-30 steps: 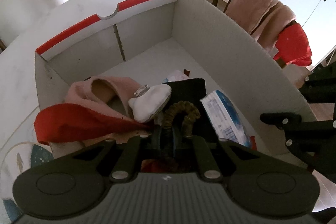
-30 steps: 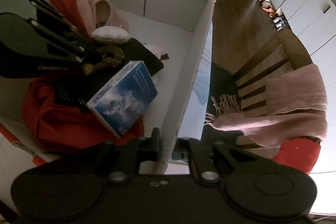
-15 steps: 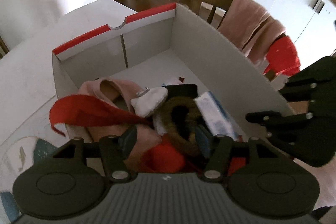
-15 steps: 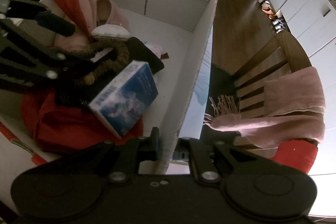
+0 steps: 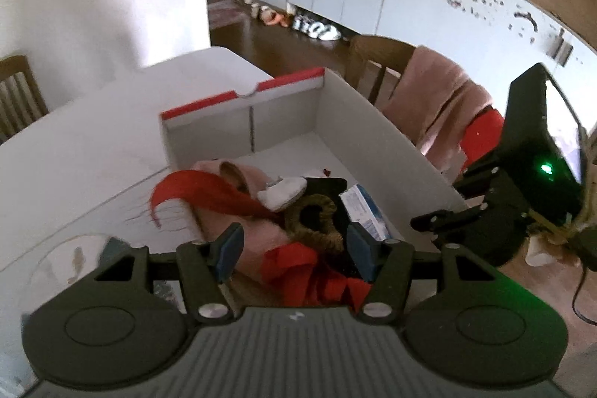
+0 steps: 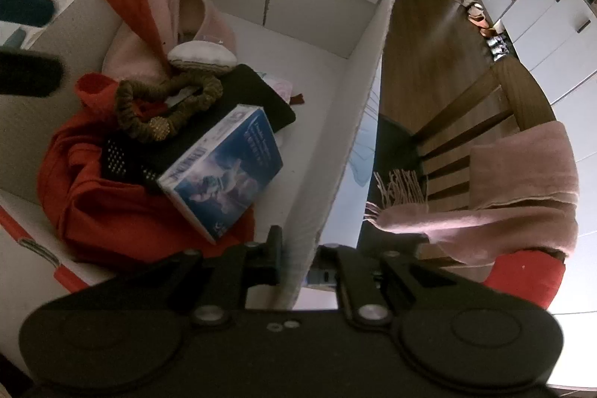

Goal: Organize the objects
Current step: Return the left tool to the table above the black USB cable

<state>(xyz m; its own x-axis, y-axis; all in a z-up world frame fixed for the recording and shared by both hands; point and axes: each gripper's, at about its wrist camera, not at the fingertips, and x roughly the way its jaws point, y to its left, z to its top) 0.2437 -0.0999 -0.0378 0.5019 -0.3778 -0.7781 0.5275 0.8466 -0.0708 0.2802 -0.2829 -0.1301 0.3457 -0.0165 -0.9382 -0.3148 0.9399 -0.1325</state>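
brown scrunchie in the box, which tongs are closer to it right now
Left. The left tongs hang open just above the brown scrunchie, not touching it. The right tongs are off at the box side wall, clamped on its edge.

White cardboard box (image 6: pixel 358 69) with red-trimmed rim, open on the worktop, red cloth (image 6: pixel 108 207) heaped at its near end, pink slipper (image 6: pixel 194 21) against the side wall, brown scrunchie (image 6: pixel 164 103) laid on black pouch (image 6: pixel 257 99), blue carton (image 6: pixel 227 170) tilted against it.
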